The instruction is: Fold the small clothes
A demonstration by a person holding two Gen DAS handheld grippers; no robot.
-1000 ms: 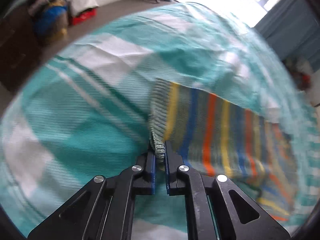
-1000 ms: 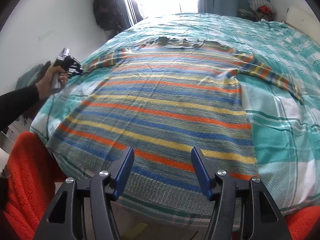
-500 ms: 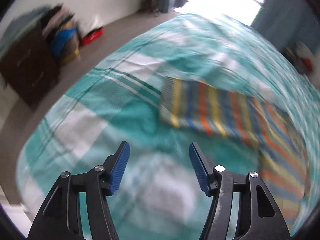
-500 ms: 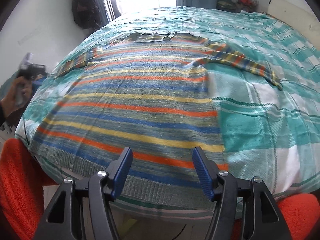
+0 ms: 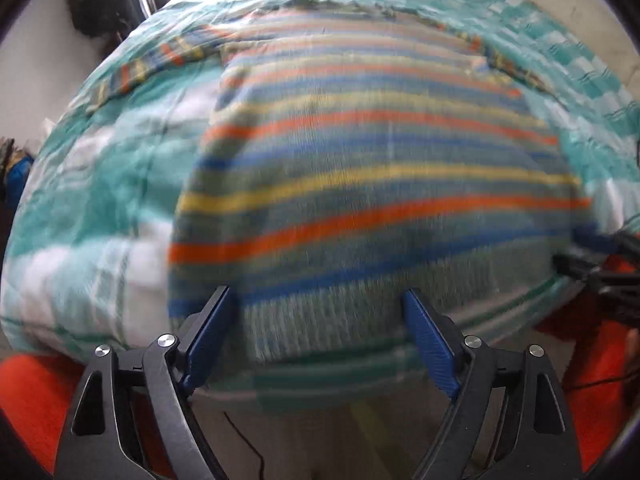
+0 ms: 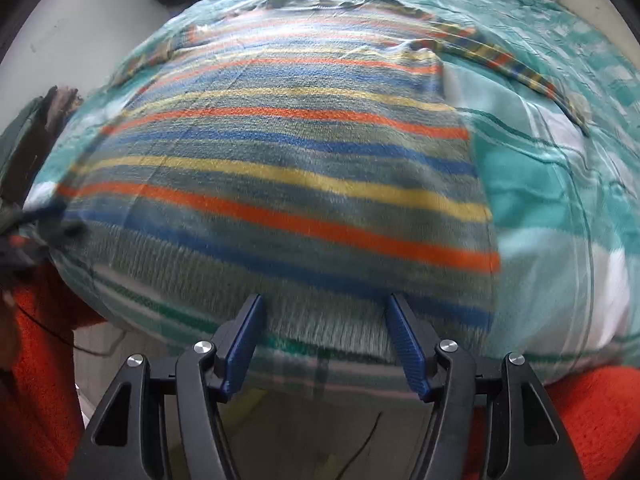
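- Striped sweater (image 5: 360,168) spread flat on the teal checked bedspread (image 5: 100,184), sleeves out to both sides, ribbed hem at the near bed edge
- Left gripper (image 5: 320,340) spread wide, empty, just short of the hem
- Right gripper (image 6: 324,340) likewise gaping, holding nothing, facing the hem
- Orange fabric (image 6: 592,408) below the bed edge

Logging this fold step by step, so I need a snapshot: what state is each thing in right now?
striped sweater: lying flat on the bed, unfolded, both sleeves spread outward
left gripper: open, at the sweater's hem, holding nothing
right gripper: open, at the hem, holding nothing
checked bedsheet: spread over the bed, lightly wrinkled
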